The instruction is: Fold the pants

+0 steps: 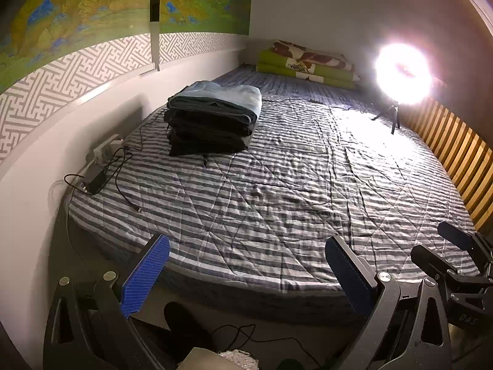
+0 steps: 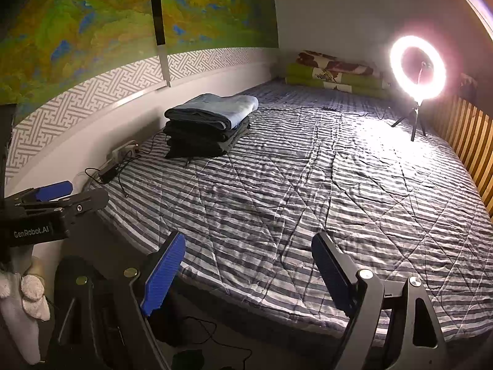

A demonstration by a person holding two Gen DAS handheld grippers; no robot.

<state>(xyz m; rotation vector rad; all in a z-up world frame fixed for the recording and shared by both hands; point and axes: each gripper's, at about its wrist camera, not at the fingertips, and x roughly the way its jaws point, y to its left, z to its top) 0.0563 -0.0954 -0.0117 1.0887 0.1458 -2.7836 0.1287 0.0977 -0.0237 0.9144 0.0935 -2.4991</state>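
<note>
Far left on bed [image 1: 277, 185]: folded pants stack [image 1: 212, 120], soft, limp; take hold at top edge. Both grippers [image 1: 246, 274] [image 2: 246, 274] released, empty.

Ring light [image 1: 402, 72] glare-blown; bed [image 2: 480, 237] cropped right.
</note>
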